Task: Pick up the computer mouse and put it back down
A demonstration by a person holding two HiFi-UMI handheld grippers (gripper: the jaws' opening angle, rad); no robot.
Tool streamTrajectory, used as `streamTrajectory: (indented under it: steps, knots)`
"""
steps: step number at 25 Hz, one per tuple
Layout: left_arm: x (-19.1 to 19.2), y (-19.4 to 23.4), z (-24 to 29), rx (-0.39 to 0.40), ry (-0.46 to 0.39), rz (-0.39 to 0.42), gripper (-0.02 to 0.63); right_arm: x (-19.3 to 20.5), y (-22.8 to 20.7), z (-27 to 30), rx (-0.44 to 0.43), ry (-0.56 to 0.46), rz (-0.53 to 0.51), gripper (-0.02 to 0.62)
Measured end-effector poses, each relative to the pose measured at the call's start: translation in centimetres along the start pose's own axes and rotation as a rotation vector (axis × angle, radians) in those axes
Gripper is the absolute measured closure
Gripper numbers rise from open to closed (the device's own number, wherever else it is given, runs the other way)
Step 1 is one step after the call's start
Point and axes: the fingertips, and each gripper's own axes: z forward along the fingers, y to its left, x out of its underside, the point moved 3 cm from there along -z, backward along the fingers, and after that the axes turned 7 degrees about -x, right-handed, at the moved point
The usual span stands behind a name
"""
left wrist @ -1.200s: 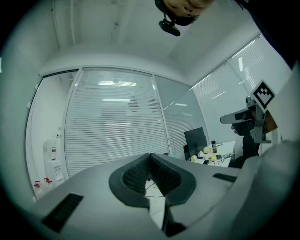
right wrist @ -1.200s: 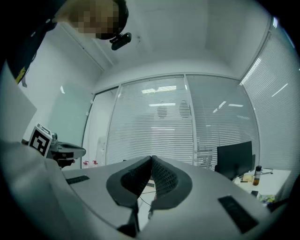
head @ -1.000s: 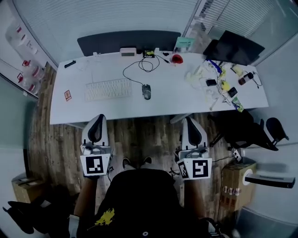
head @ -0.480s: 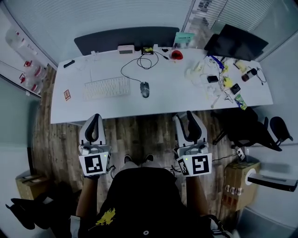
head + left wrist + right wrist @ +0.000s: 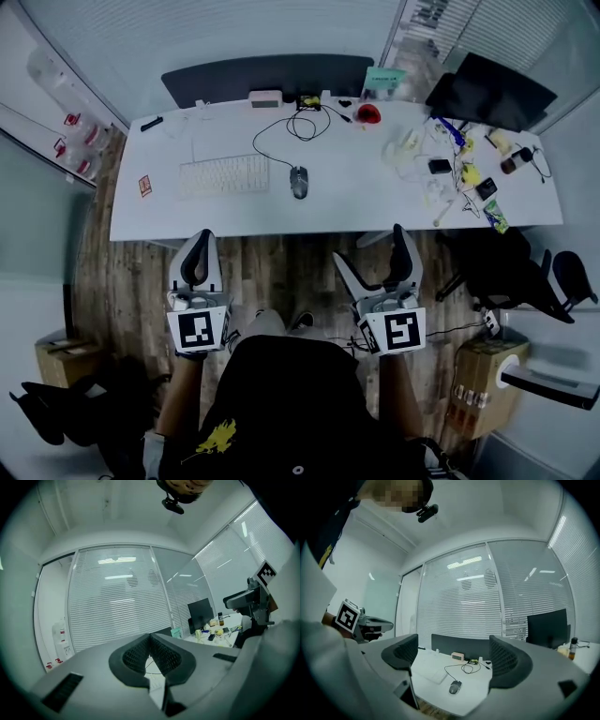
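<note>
The dark grey computer mouse (image 5: 299,181) lies on the white desk (image 5: 328,202) right of the white keyboard (image 5: 223,175), its black cable looping back toward the desk's far edge. In the right gripper view the mouse (image 5: 455,686) shows ahead between the jaws, far off. My right gripper (image 5: 377,254) hangs over the wooden floor in front of the desk, its jaws opening wide with nothing between them. My left gripper (image 5: 198,253) is also short of the desk, jaws shut together and empty.
The desk's right part is cluttered with cables, small bottles and packets (image 5: 459,173). A black monitor (image 5: 492,91) stands at the back right, a dark partition (image 5: 267,77) along the rear edge. An office chair (image 5: 511,267) and a cardboard box (image 5: 483,384) stand at the right.
The right gripper's jaws have spread from shut to wide apart. Both grippers shifted a little in front of the desk; the left one stays shut.
</note>
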Motion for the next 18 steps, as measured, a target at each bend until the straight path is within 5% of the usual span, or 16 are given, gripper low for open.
streamTrajectory:
  steps: [9,18]
  knots:
    - [2.6,1.6,3.5,0.003,0.051,0.021,0.592,5.0,-0.6,5.4,0.030,0.102,0.099,0.114]
    - [8.8,9.6,13.9,0.063,0.102,-0.044,0.594,8.1,-0.4,18.3,0.110,0.209,0.092,0.120]
